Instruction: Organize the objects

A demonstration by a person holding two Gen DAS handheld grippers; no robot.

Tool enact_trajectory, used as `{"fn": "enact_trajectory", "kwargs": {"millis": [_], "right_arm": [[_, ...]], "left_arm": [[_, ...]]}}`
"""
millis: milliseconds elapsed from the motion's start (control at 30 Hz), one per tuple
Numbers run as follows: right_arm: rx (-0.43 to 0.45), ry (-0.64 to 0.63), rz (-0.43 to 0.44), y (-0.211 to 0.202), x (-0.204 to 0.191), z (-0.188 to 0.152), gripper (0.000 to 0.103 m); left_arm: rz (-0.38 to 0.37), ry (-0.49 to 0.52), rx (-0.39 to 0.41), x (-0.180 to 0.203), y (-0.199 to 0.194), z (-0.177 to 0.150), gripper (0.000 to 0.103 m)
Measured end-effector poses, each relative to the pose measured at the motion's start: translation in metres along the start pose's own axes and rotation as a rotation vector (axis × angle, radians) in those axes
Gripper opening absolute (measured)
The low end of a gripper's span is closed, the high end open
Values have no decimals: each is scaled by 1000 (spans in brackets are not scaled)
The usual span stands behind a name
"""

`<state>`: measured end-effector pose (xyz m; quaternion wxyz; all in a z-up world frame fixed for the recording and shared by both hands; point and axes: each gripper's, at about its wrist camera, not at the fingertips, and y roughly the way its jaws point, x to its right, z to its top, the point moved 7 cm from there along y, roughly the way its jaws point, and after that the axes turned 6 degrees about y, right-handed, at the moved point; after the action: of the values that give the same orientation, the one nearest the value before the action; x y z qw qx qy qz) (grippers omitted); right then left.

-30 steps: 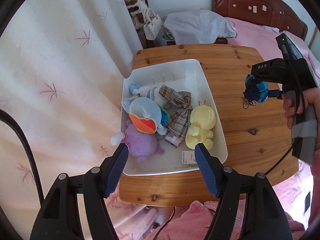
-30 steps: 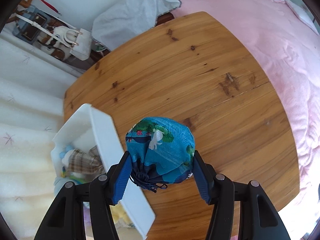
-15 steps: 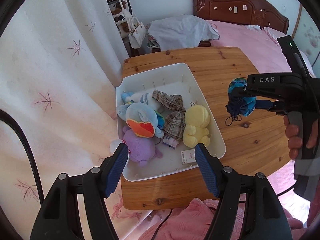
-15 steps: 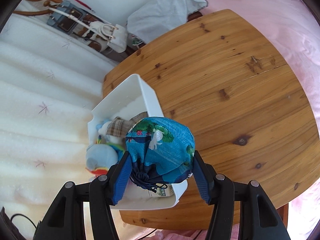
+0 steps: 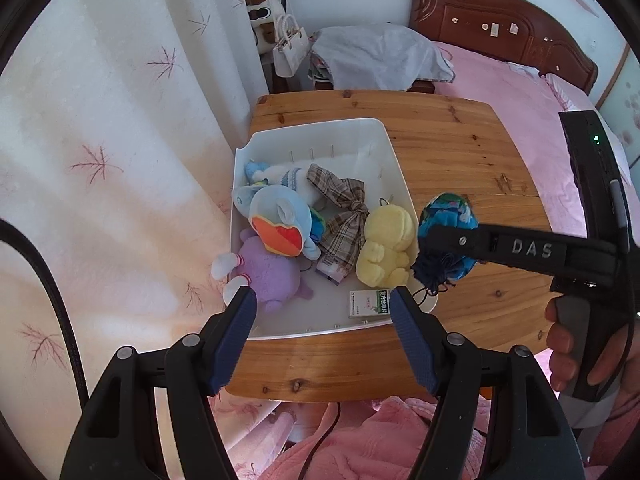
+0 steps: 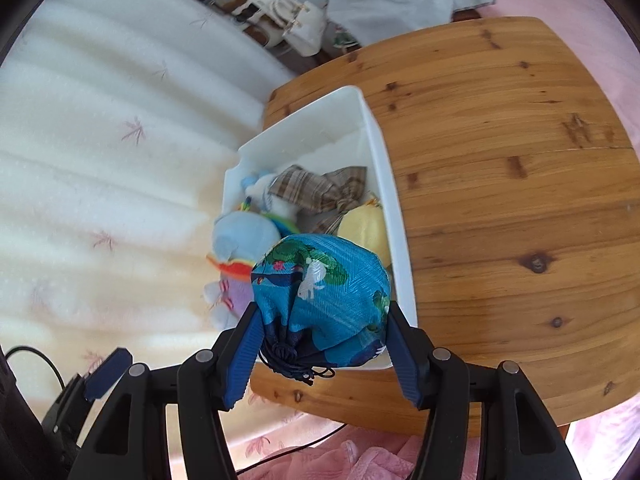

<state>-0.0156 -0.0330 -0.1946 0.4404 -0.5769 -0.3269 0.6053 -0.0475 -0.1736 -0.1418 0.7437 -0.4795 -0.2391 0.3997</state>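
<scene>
Pouch (image 6: 320, 296) sits pinched between your right tongs (image 6: 322, 354), held above the near corner of the white bin (image 6: 384, 168); your left tongs (image 5: 322, 340) hang spread and empty.

Glossy knotty wooden counter (image 5: 460, 152); smooth white plastic bin (image 5: 394, 168); woven printed cloth pouch (image 6: 324, 292); fuzzy plush toys (image 5: 386, 244).
</scene>
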Motion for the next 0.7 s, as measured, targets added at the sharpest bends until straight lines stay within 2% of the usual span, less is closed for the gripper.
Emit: {"fn": "enact_trajectory", "kwargs": {"millis": [200,267,433,500,700], "right_arm": [[-44,-103,10,13,-5,-9,62],[-49,-125,34,16,-7,-10,62],[-77,-122,91,17,-2,-11,62],[-72,-136,102,11,-1,-15,66],[-10,-232,42,-19,6,-23,75]], "left_arm": [[46,-34,0,4,-15,0,73],[34,-51,9,9,-21,1,73],[64,-41,16,24,-29,0,73],[68,-43,25,31,-32,-2,73],[64,-71,57,48,-34,-7,73]]}}
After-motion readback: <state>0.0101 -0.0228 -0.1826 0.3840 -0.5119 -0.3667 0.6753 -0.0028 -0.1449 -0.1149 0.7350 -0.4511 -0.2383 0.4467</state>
